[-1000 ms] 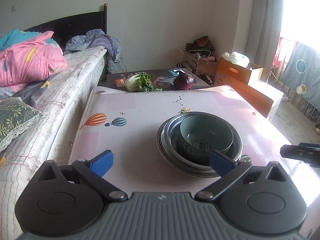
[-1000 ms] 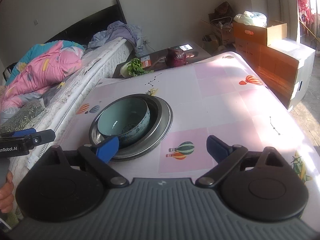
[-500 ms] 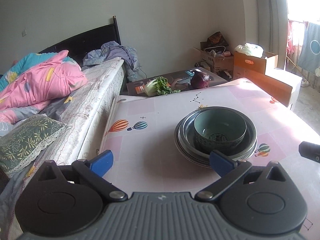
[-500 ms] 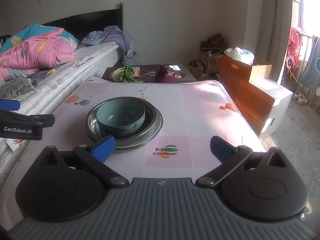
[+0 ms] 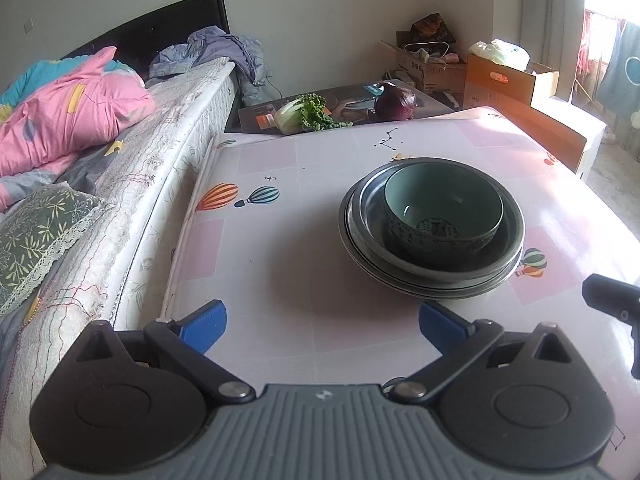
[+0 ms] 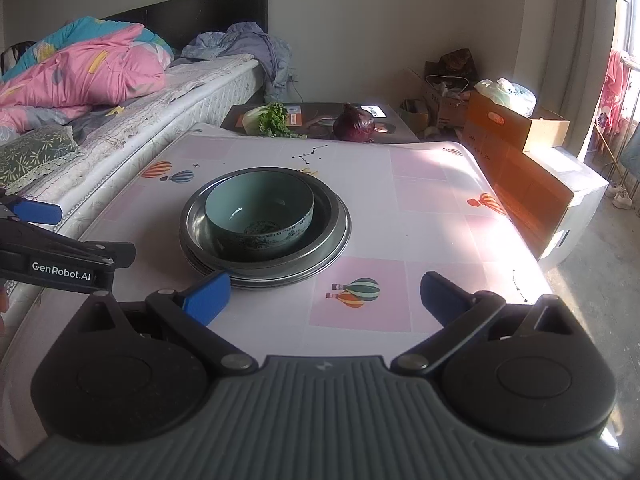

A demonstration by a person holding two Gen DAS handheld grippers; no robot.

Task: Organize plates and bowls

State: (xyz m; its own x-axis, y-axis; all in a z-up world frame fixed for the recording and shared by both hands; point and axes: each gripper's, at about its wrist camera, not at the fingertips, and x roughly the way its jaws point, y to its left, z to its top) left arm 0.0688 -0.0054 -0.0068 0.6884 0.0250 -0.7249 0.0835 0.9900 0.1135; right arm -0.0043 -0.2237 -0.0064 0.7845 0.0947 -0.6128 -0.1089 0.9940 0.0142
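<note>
Bowl [image 5: 442, 210], teal w/ patterned outside, sits upright inside stacked metal plates [image 5: 430, 276] near middle of table [image 5: 280, 240] covered w/ pink balloon-print cloth. Left gripper [image 5: 322, 326] and right gripper [image 6: 325, 298] hang near the stack on the near side, both spread wide, holding nothing. Cabbage [image 6: 266, 120] and red onion [image 6: 354, 125] lie beyond table's far edge; bed [image 5: 132, 136] runs along left side.

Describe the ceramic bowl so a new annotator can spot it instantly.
Start at the table with the pink hot-air-balloon cloth beside the bed. Near its middle sits a stack of metal plates, and the teal bowl stands upright inside the top one. It is the only glazed piece: pale green inside, dark patterned band outside, deeper than the grey dishes under it.
</note>
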